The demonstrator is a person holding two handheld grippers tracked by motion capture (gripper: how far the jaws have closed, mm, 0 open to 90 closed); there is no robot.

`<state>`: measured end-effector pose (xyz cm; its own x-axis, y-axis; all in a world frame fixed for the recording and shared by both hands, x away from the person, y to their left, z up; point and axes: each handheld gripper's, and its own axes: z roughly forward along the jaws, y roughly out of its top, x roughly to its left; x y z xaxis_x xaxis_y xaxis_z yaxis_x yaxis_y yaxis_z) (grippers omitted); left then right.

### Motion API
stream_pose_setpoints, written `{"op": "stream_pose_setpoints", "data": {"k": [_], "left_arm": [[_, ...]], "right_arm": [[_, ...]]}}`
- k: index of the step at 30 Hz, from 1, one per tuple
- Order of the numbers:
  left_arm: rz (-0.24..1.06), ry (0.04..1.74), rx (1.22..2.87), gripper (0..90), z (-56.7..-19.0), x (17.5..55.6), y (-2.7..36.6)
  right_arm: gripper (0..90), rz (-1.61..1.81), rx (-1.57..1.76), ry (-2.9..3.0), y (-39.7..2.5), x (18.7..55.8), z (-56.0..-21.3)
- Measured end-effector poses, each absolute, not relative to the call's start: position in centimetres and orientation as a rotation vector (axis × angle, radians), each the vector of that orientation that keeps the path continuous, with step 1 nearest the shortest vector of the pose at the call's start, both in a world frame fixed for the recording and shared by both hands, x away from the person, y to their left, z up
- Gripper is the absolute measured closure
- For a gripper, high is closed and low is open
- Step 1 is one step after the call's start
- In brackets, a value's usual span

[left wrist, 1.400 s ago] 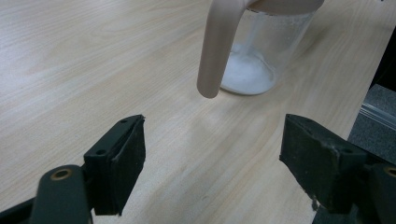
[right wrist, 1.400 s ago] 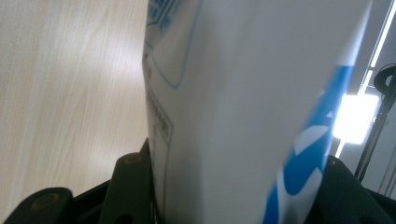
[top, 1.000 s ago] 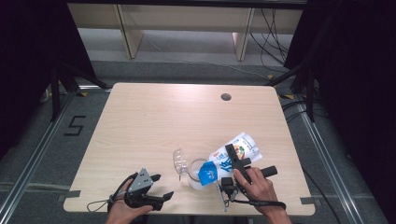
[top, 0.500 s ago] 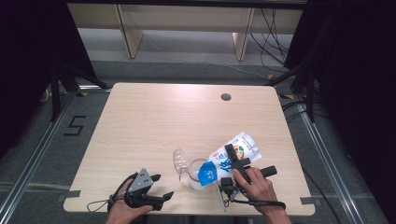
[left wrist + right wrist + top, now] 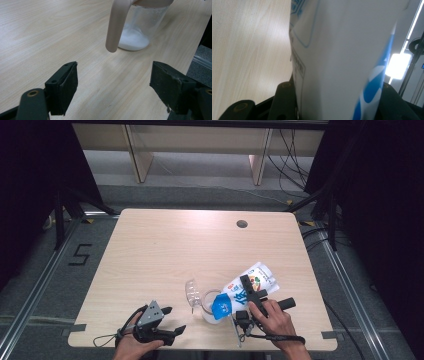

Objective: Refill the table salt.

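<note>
My right gripper (image 5: 248, 288) is shut on a white and blue pouch (image 5: 256, 278), which lies tilted with its blue end (image 5: 222, 304) down over a clear jar (image 5: 206, 309). In the right gripper view the pouch (image 5: 342, 57) stands between the jaws of the right gripper (image 5: 337, 100). The left gripper view shows the jar (image 5: 140, 27) on the table with white powder (image 5: 132, 40) in its bottom and a beige strap (image 5: 115, 25) hanging from its rim. My left gripper (image 5: 113, 85) is open and holds nothing, a short way in front of the jar. From above, the left gripper (image 5: 173, 319) rests near the front edge.
A clear lid-like piece (image 5: 192, 293) stands up just left of the jar. The wooden table (image 5: 165, 245) has a round cable hole (image 5: 242, 224) at the back right. Dark floor, rails and cables surround the table.
</note>
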<state>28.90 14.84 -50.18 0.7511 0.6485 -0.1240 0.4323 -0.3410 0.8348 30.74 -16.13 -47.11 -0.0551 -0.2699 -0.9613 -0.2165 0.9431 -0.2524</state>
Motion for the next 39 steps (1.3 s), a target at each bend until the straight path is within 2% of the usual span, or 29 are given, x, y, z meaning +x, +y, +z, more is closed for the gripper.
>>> {"op": "stream_pose_setpoints", "data": {"k": [39], "left_arm": [[0.290,0.814,1.999,21.9,-50.17,28.94,14.88]], "right_arm": [[60.5,-0.091,-0.384,1.623,-16.02,30.60,-46.80]]}}
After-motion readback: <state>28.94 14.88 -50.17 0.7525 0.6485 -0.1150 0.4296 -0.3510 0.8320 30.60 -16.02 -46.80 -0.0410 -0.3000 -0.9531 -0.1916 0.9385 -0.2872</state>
